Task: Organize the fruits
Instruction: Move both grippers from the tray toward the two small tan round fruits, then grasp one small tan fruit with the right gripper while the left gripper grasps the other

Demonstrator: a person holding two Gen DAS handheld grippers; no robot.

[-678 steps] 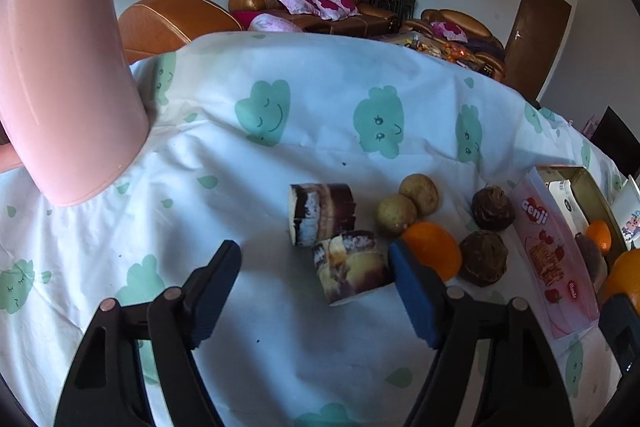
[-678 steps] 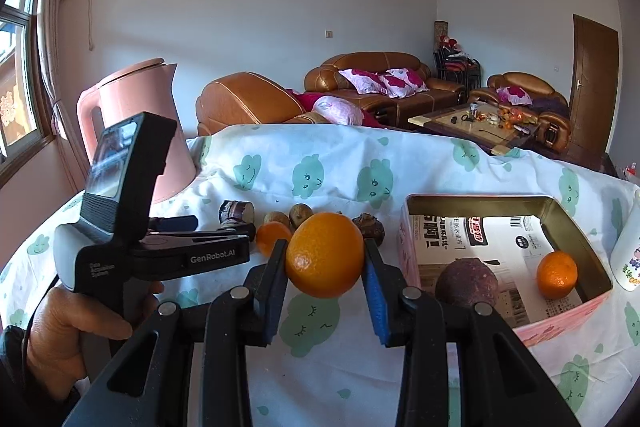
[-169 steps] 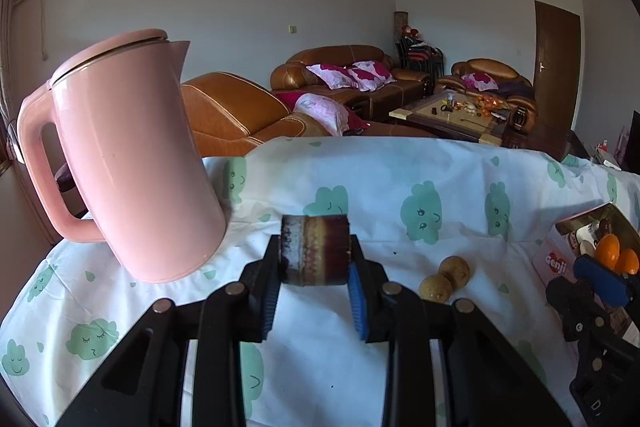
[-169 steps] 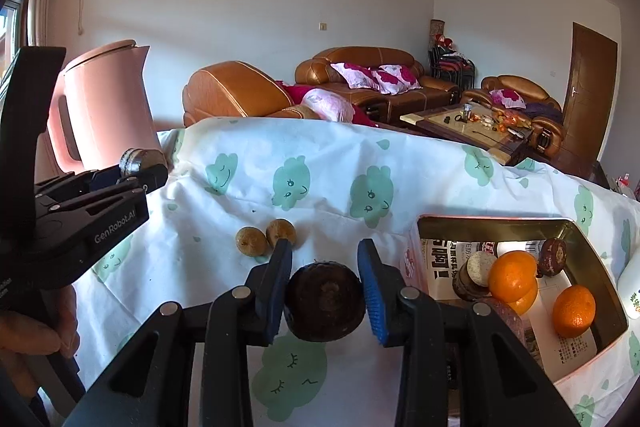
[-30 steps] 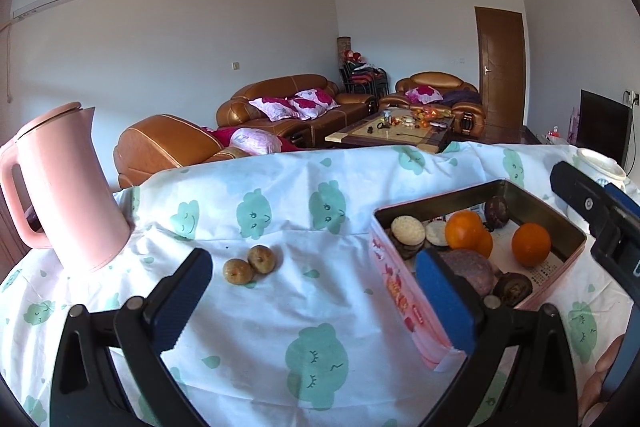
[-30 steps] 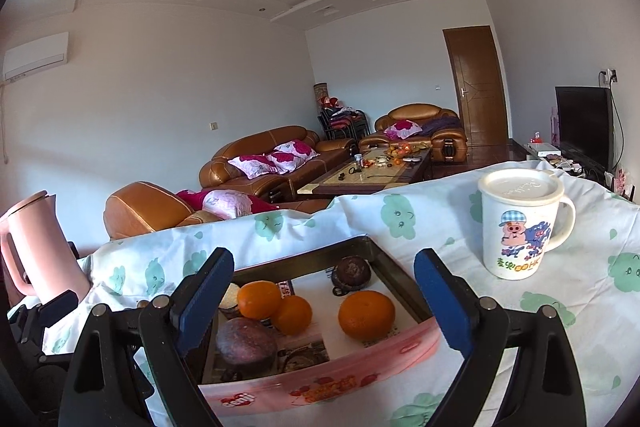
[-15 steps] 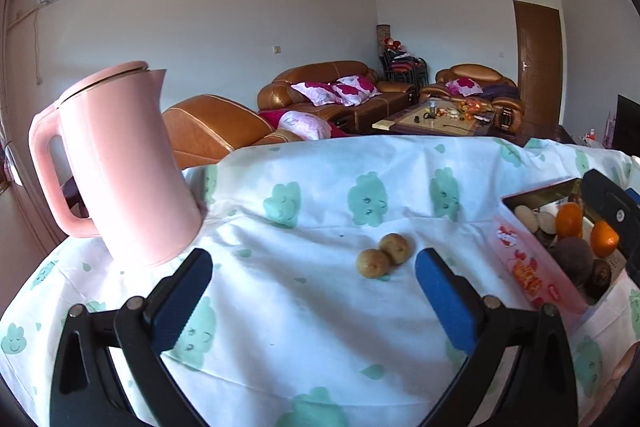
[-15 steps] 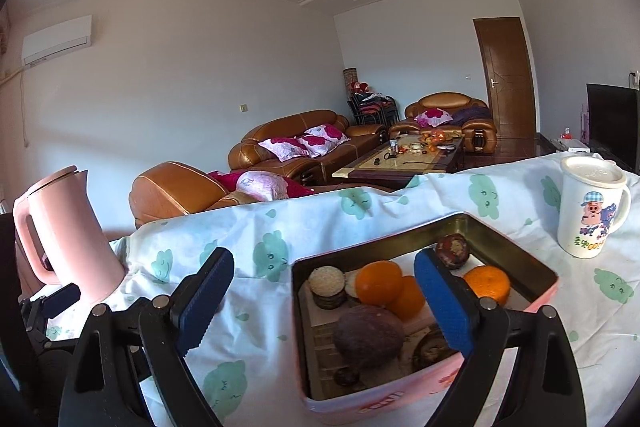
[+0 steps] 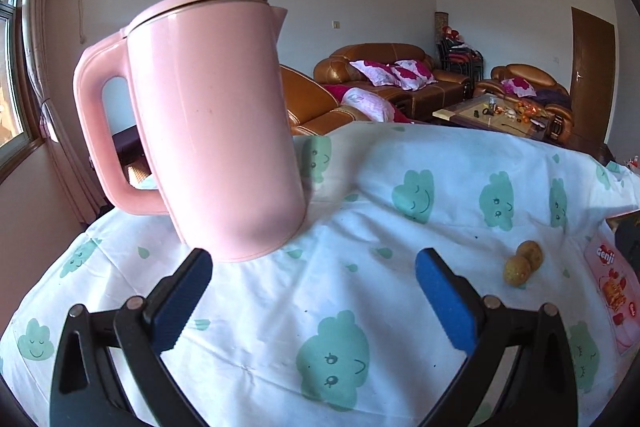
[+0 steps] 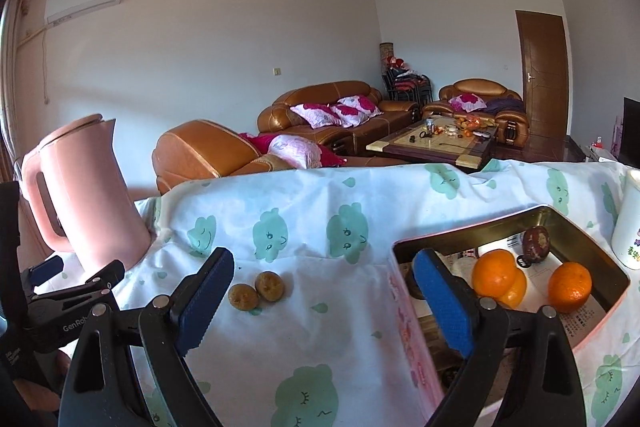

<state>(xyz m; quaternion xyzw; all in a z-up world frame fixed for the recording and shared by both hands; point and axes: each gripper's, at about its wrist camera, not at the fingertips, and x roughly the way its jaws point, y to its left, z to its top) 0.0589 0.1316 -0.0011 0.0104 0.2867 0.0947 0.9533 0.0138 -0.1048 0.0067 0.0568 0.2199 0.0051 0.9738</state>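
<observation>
Both the left gripper (image 9: 312, 291) and the right gripper (image 10: 320, 291) are standing wide open, jaws holding nothing; two small brown fruits (image 10: 256, 290) are lying touching on the table (image 10: 304, 339), at nine o'clock from the tin box (image 10: 404, 311); they look light, firm, likely to roll, so gripping one across its middle seems best.

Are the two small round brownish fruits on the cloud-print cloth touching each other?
Touching. In the right wrist view the two small brownish fruits sit pressed side by side with no cloth between them; the left wrist view agrees.

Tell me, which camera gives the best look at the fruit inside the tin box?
The right wrist view: it looks down into the tin box at the oranges. The left wrist view catches only the box's pink side at its edge, no contents.
</observation>
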